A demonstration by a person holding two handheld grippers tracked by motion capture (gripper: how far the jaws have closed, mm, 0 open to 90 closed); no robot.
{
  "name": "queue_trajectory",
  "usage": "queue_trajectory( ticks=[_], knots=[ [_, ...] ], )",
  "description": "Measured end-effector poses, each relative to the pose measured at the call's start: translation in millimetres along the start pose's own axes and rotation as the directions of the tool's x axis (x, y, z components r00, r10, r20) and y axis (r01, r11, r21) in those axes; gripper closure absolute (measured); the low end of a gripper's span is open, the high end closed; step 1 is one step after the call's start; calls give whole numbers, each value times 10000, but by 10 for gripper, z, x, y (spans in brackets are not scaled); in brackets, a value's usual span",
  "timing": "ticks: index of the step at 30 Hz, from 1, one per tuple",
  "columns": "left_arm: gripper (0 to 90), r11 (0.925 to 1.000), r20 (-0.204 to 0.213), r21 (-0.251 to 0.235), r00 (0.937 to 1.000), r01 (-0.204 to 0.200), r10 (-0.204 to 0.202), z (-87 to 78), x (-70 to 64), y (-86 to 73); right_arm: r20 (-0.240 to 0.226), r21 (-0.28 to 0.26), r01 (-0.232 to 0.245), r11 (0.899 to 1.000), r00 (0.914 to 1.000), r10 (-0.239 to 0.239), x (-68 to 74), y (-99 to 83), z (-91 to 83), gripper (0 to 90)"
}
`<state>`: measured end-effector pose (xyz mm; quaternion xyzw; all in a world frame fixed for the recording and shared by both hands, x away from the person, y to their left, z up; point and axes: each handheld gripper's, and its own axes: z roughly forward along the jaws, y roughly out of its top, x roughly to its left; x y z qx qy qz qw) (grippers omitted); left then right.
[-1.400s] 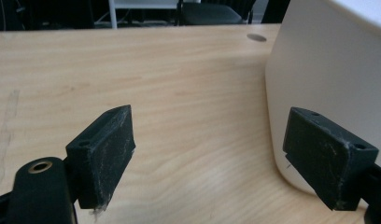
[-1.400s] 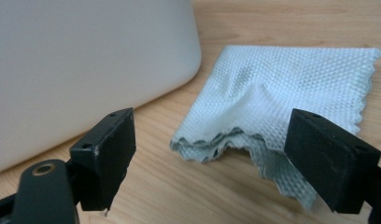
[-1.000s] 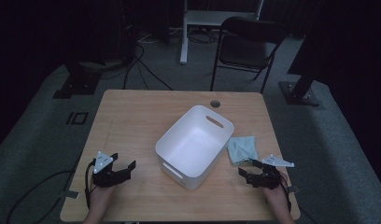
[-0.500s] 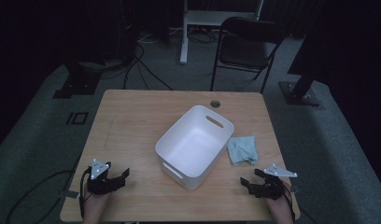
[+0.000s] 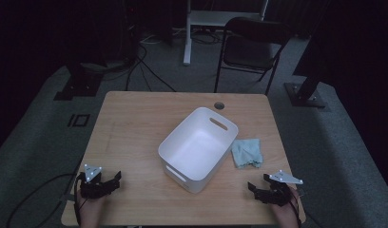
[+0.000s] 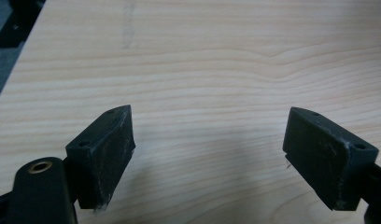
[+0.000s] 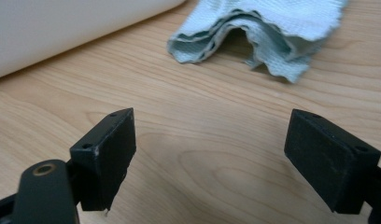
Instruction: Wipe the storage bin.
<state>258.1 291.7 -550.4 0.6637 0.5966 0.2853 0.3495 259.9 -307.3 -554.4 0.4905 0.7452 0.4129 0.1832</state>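
Observation:
A white plastic bin with handle slots stands empty in the middle of the wooden table. A folded pale blue cloth lies just right of it, also seen as the cloth ahead of my right gripper, beside the bin's wall. My left gripper rests open near the front left edge, its jaws wide over bare wood. My right gripper sits open near the front right edge, a short way in front of the cloth, with nothing between its jaws.
A round cable hole is in the table's far edge. Behind the table stand a black chair and a white desk frame. Cables run across the grey floor.
Both grippers have drawn back toward the front edge of the table, away from the bin and the cloth. The bin and cloth have not moved.

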Motion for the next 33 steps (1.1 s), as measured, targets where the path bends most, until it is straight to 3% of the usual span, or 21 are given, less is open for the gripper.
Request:
queue_trajectory(
  ticks=[7, 14, 21, 33],
  knots=[
    [173, 9991, -348, 425, 9994, -61, 75, 30, 14, -12, 507, 439, -246, 9987, 9985, 223, -2, 4, 28, 164],
    [173, 9952, -635, 920, 9972, -334, 394, 71, -26, -1, 1287, 862, 535, 9948, 9896, -643, 106, 11, 72, 163],
    [173, 9936, -447, 1124, 9988, -125, 177, 91, -4, 6, 1310, 905, 630, 9939, 9886, -746, 118, 12, 78, 161],
    [161, 9934, -455, 1145, 9988, -118, 171, 99, -10, 11, 1307, 902, 629, 9939, 9886, -744, 118, 12, 79, 161]
  ],
)
